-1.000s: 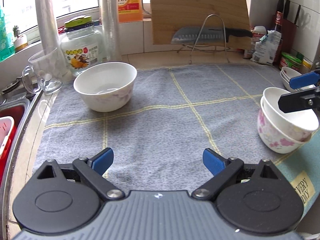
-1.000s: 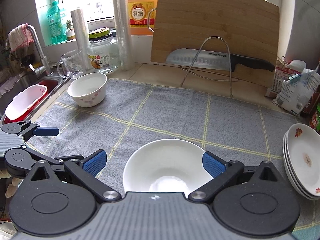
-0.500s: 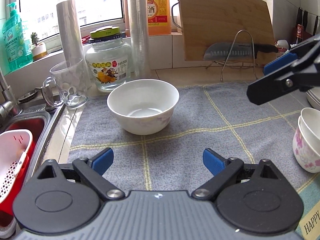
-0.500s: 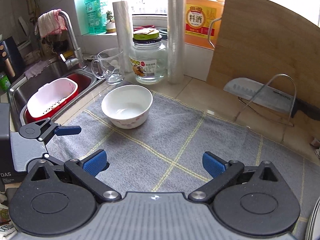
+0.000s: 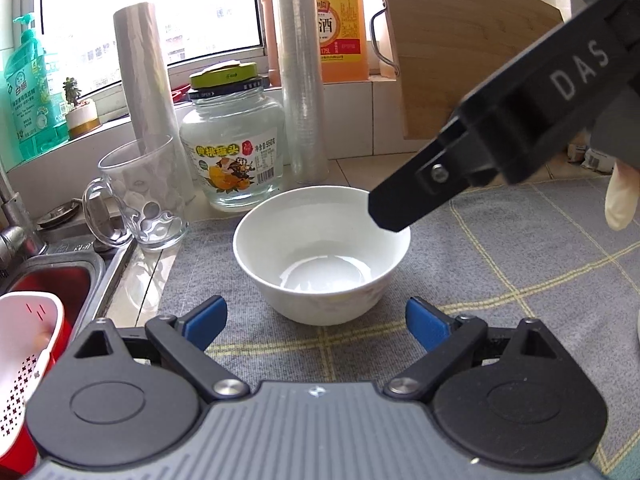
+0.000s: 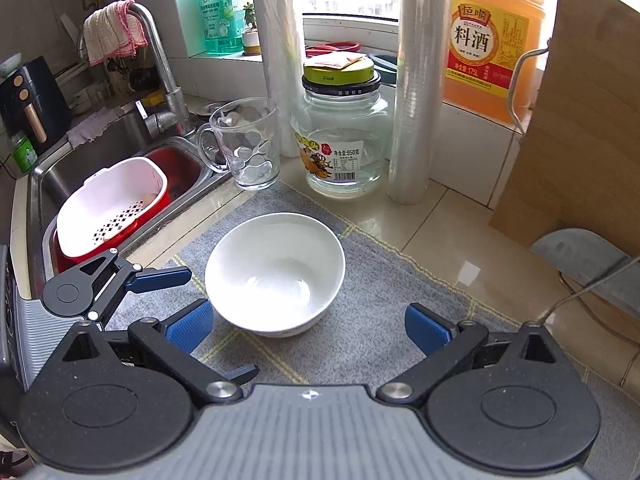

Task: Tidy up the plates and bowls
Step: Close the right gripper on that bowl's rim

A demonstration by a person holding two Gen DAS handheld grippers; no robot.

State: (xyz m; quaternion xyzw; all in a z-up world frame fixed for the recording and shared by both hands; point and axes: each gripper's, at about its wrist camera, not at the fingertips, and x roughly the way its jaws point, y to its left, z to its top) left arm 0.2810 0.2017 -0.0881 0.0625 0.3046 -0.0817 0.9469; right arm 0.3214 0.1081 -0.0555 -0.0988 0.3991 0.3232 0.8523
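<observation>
A: Bowl point(image 5: 322, 256) — white, round, upright, faint floral print low on the outer wall, glossy and bare inside. Location?

B: On the grey mat point(image 5: 500, 280), near its back left corner, close to the sink point(image 6: 120, 148) edge; just in front of the glass jar point(image 5: 232, 148) and mug point(image 5: 140, 196).

A: Left gripper point(image 5: 316, 322)?

B: Spread wide, blue pads point(image 5: 206, 320) either side, just short of the near wall; not touching.

A: Right gripper point(image 6: 308, 326)?

B: Likewise spread wide, holding nothing; bowl point(image 6: 276, 272) just beyond the tips, left pad point(image 6: 190, 326) near the rim. In the left view, one black finger point(image 5: 420, 196) above the far right rim.
</observation>
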